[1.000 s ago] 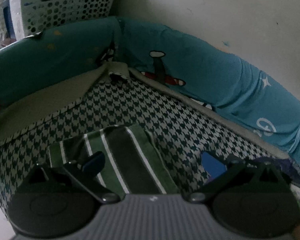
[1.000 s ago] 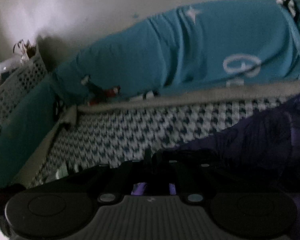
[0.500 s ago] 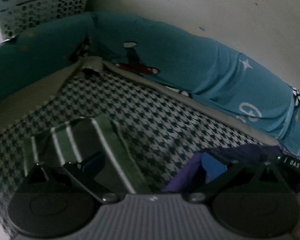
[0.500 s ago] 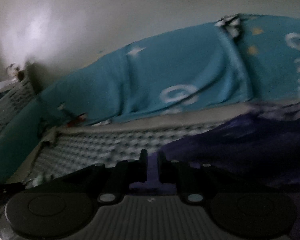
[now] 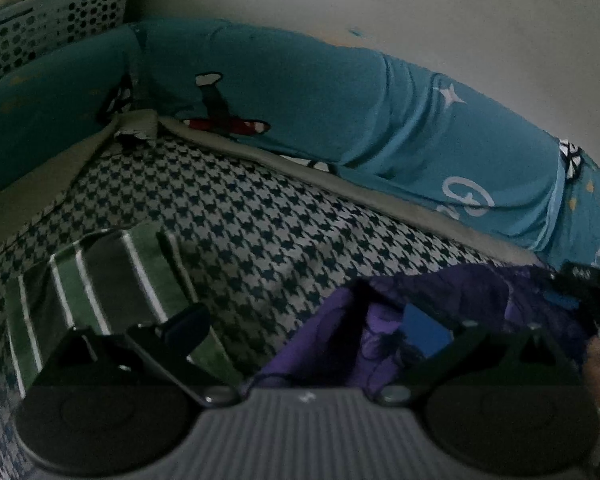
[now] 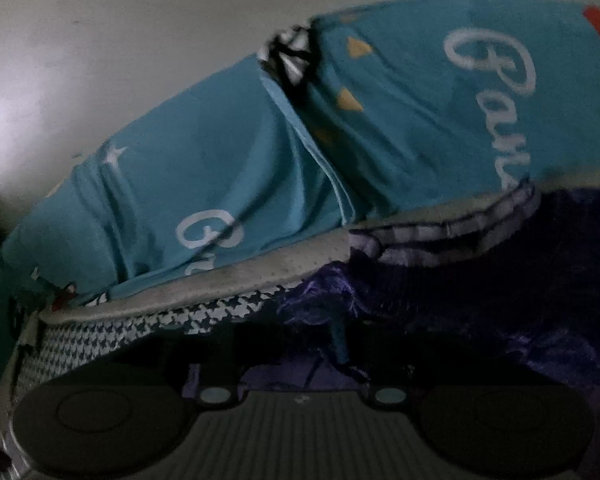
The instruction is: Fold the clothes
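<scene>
The left gripper (image 5: 304, 330) stands wide open over the houndstooth mat (image 5: 260, 232), its fingers spread far apart and nothing pinched between them. One blue pad sits over the edge of the striped green garment (image 5: 112, 280), the other over the purple garment (image 5: 440, 300), but neither presses cloth. The right gripper (image 6: 296, 356) has just been opening its jaws; the picture is dark there, and purple cloth with a thin cord lies between the fingers, seemingly no longer squeezed, so it looks released rather than held.

Taking the mat as the landmark: the green piece lies flat and already folded at its near left part. The purple garment is bunched at the mat's right side, reaching to the grey border (image 6: 236, 280) below the teal bolster (image 5: 340, 112) along the wall. A white basket (image 5: 52, 28) stands beyond the mat's far left corner.

The step in hand appears to be laying the purple garment down on the mat after carrying it in. The next move likely calls for spreading it flat: each gripper needs a fresh hold on a separate edge or corner, pulled apart across the mat, clear of the green piece, before any fold is made.
</scene>
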A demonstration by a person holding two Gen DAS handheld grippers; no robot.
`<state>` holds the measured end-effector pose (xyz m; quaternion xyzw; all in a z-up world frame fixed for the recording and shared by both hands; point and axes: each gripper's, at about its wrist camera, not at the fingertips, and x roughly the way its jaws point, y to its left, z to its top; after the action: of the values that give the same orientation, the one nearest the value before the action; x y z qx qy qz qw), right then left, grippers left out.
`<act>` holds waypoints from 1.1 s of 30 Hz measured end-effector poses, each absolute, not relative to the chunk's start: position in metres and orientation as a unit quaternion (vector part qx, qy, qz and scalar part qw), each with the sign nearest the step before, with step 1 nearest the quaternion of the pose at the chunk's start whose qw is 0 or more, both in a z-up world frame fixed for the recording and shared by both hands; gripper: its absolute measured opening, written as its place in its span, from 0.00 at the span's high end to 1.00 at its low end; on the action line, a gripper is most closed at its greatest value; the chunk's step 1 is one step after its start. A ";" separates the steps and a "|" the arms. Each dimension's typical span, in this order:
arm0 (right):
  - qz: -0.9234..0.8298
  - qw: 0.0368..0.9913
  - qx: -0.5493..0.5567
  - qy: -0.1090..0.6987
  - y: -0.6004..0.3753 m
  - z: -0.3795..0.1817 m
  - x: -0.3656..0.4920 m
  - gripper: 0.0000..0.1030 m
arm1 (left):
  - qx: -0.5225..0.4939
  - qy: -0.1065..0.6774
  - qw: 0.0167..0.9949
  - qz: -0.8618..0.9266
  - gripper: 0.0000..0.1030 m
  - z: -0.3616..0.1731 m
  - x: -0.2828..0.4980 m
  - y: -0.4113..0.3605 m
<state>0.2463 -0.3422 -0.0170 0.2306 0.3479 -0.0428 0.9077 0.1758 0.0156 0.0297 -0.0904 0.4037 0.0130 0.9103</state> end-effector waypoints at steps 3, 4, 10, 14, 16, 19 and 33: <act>-0.056 0.898 0.246 0.360 -0.343 -0.024 0.259 0.64 | -0.084 0.406 0.910 0.012 0.00 0.027 0.177 0.013; -0.061 0.895 0.250 0.364 -0.343 -0.026 0.264 0.63 | -0.083 0.407 0.910 0.012 0.00 0.026 0.178 0.013; -0.107 0.880 0.259 0.383 -0.339 -0.037 0.287 0.61 | -0.078 0.411 0.908 0.014 0.00 0.022 0.180 0.014; -0.142 0.881 0.217 0.395 -0.325 -0.037 0.300 0.61 | -0.072 0.413 0.908 0.015 0.00 0.020 0.181 0.013; -0.158 0.883 0.189 0.400 -0.316 -0.038 0.304 0.66 | -0.072 0.415 0.907 0.015 0.00 0.019 0.181 0.013; -0.180 0.887 0.143 0.400 -0.304 -0.041 0.306 0.79 | -0.073 0.418 0.906 0.013 0.00 0.017 0.182 0.013; -0.119 0.930 0.168 0.305 -0.312 -0.014 0.300 0.95 | -0.070 0.422 0.904 0.022 0.00 0.015 0.182 0.019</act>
<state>0.2999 -0.3118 -0.0143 0.1675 0.3049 -0.1187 0.9300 0.1818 0.0185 0.0146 -0.0701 0.4216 0.0225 0.9038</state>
